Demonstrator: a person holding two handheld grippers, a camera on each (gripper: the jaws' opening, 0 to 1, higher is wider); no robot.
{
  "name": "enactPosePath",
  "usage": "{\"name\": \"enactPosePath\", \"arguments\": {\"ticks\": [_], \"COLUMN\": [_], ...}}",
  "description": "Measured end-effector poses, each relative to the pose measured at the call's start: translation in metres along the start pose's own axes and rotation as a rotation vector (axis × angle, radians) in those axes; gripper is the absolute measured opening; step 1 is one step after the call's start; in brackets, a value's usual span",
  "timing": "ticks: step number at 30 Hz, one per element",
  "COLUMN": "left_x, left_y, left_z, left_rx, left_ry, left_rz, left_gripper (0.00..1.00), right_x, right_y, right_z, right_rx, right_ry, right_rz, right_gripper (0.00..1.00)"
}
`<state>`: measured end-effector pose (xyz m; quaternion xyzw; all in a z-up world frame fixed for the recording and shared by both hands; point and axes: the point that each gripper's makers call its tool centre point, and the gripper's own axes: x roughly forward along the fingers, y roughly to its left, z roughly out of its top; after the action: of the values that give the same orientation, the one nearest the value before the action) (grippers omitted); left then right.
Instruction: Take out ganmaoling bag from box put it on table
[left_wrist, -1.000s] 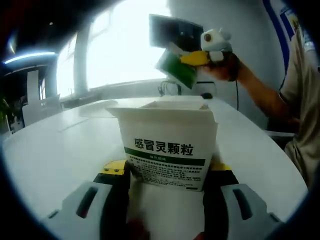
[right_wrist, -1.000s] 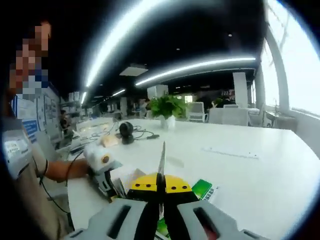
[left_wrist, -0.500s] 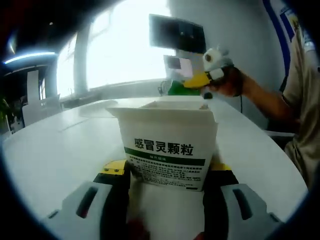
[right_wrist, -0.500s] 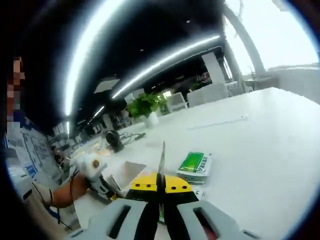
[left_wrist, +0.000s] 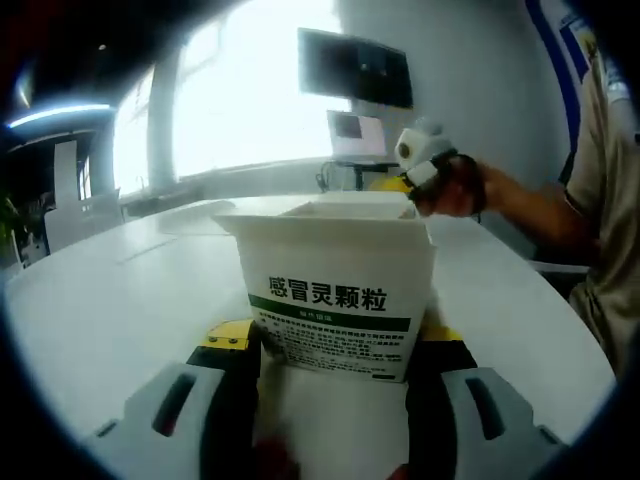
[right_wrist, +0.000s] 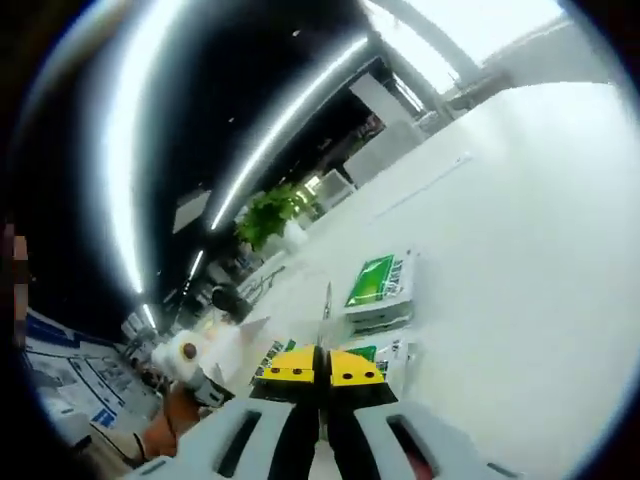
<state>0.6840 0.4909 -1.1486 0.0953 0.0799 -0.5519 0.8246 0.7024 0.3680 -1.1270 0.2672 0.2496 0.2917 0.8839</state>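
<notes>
Left claw (left_wrist: 335, 365): jaws clamped on either side of the white box (left_wrist: 330, 285), which stands upright on the white counter (left_wrist: 110, 290), top flaps open, green band and print facing the camera.

Right claw (right_wrist: 322, 372): jaws pressed together on a thin ganmaoling bag (right_wrist: 325, 305), seen edge-on, rising between the yellow tips. Just past it, green-and-white bags (right_wrist: 380, 292) lie flat on the counter, stacked.

In the left gripper view, the right claw (left_wrist: 400, 183) sits behind the box, held by a hand (left_wrist: 450, 187). Wall monitor (left_wrist: 355, 68) beyond. Potted plant (right_wrist: 268, 213) far off.

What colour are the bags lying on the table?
Green and white bags, best in the right gripper view.
</notes>
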Motion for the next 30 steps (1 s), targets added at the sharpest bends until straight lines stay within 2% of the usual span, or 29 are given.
{"name": "enactPosePath", "arguments": {"ticks": [2,9,12,15,22,25,28,30], "left_x": [0.000,0.000,0.000,0.000,0.000,0.000,0.000,0.000], "left_y": [0.000,0.000,0.000,0.000,0.000,0.000,0.000,0.000], "left_z": [0.000,0.000,0.000,0.000,0.000,0.000,0.000,0.000], "left_rx": [0.000,0.000,0.000,0.001,0.001,0.002,0.002,0.002], "left_ry": [0.000,0.000,0.000,0.000,0.000,0.000,0.000,0.000], "left_rz": [0.000,0.000,0.000,0.000,0.001,0.001,0.001,0.001], "left_gripper": [0.49,0.49,0.49,0.49,0.49,0.49,0.49,0.49], "right_x": [0.001,0.003,0.002,0.001,-0.003,-0.005,-0.008,-0.011], "right_y": [-0.005,-0.011,-0.016,-0.017,-0.022,-0.023,-0.021,-0.014], "right_z": [-0.002,-0.005,-0.004,-0.002,0.003,0.004,0.006,0.013], "right_rx": [-0.043,-0.317,-0.455,-0.552,-0.684,-0.730,-0.707,-0.678], "right_ry": [0.006,0.025,0.033,0.032,0.034,0.036,0.019,-0.023], "right_rz": [-0.038,-0.139,-0.197,-0.237,-0.314,-0.342,-0.334,-0.308], "right_gripper": [0.00,0.00,0.04,0.07,0.16,0.17,0.17,0.15]}}
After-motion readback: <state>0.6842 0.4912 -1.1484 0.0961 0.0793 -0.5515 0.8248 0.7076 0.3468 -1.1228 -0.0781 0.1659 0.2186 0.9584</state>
